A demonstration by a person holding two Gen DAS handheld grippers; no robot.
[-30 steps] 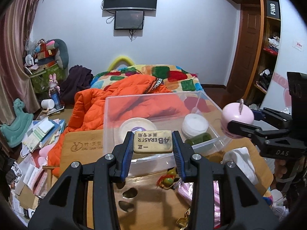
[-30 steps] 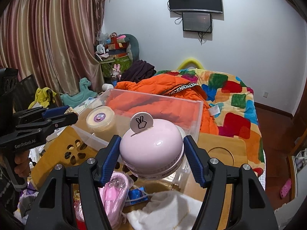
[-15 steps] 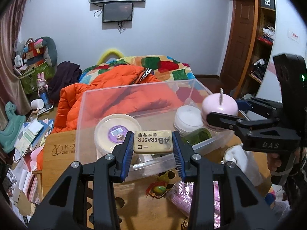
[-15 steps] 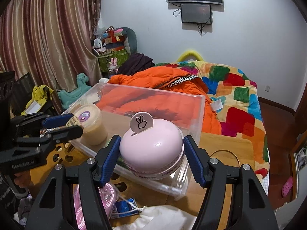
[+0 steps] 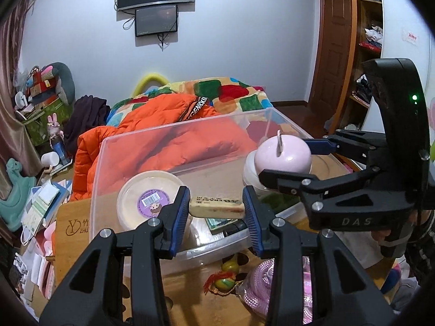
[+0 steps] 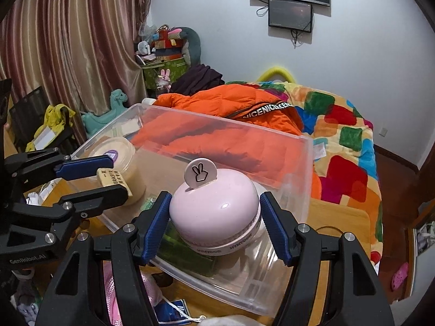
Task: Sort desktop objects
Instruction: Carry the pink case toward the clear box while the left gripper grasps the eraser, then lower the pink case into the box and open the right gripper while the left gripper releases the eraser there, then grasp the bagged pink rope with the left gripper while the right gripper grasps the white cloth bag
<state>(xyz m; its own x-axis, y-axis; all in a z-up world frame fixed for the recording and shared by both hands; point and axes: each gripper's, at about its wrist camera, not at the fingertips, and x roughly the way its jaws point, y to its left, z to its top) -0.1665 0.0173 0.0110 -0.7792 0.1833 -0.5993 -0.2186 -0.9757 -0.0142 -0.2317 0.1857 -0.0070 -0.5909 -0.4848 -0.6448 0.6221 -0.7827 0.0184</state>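
Holding both loads over the clear plastic storage bin (image 5: 174,141) on your wooden table (image 6: 342,217), your right gripper (image 6: 214,222) clamped on the domed pink container (image 6: 214,209), your left gripper (image 5: 216,209) pinching the rectangular beige eraser (image 5: 217,207), round cream tub (image 5: 149,190) inside below.

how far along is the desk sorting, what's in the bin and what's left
Done: a cream tub and green item lie in the clear bin. In hand: left gripper holds an eraser, right gripper a pink dome, both over the bin. Left: a pink pouch and tasselled trinket on the desk.
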